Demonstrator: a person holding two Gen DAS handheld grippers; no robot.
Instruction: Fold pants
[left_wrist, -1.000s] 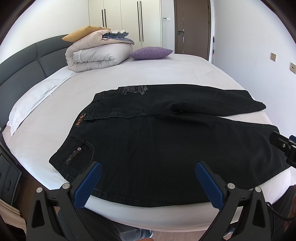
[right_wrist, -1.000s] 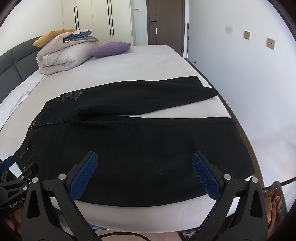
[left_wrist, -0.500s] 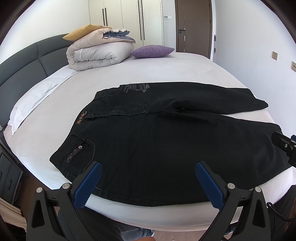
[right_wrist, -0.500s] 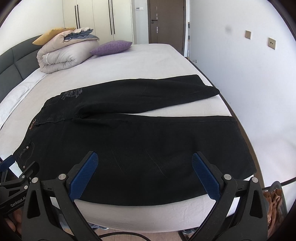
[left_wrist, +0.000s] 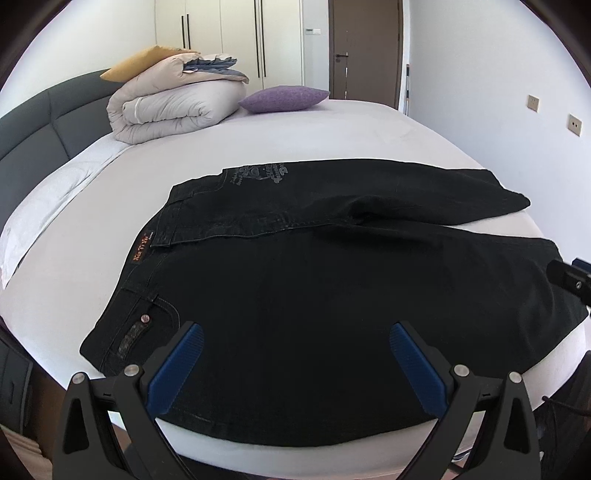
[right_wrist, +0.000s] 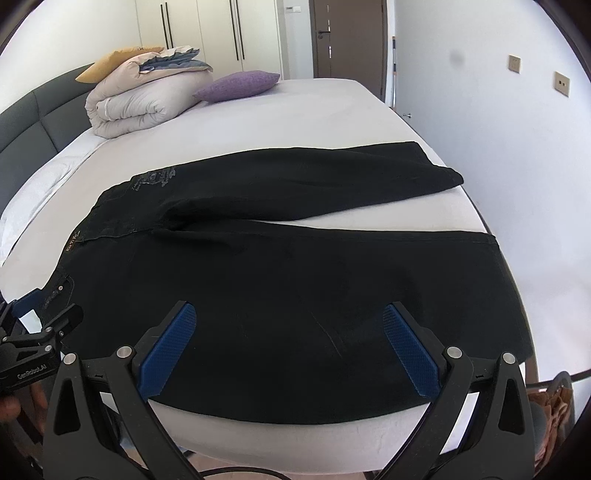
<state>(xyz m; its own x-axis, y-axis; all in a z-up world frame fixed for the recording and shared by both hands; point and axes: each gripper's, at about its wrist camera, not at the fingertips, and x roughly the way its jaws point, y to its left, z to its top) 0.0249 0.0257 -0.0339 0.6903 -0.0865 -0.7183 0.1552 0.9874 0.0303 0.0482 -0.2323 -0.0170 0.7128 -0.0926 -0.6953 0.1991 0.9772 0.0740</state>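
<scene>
Black pants (left_wrist: 295, 280) lie flat on the white bed (left_wrist: 332, 136), waist to the left, legs spread apart to the right. They also show in the right wrist view (right_wrist: 295, 273). My left gripper (left_wrist: 293, 334) is open and empty above the near leg's seat area by the bed's front edge. My right gripper (right_wrist: 289, 315) is open and empty above the near leg, further toward the hem. Each gripper shows at the edge of the other's view.
A rolled duvet (left_wrist: 173, 107) with a yellow pillow and folded clothes on top sits at the bed's head, next to a purple cushion (left_wrist: 282, 99). A dark headboard (left_wrist: 33, 122) runs on the left. A wall (right_wrist: 517, 147) stands close on the right.
Both grippers have moved slightly closer to and over the near leg; the pants have not moved.
</scene>
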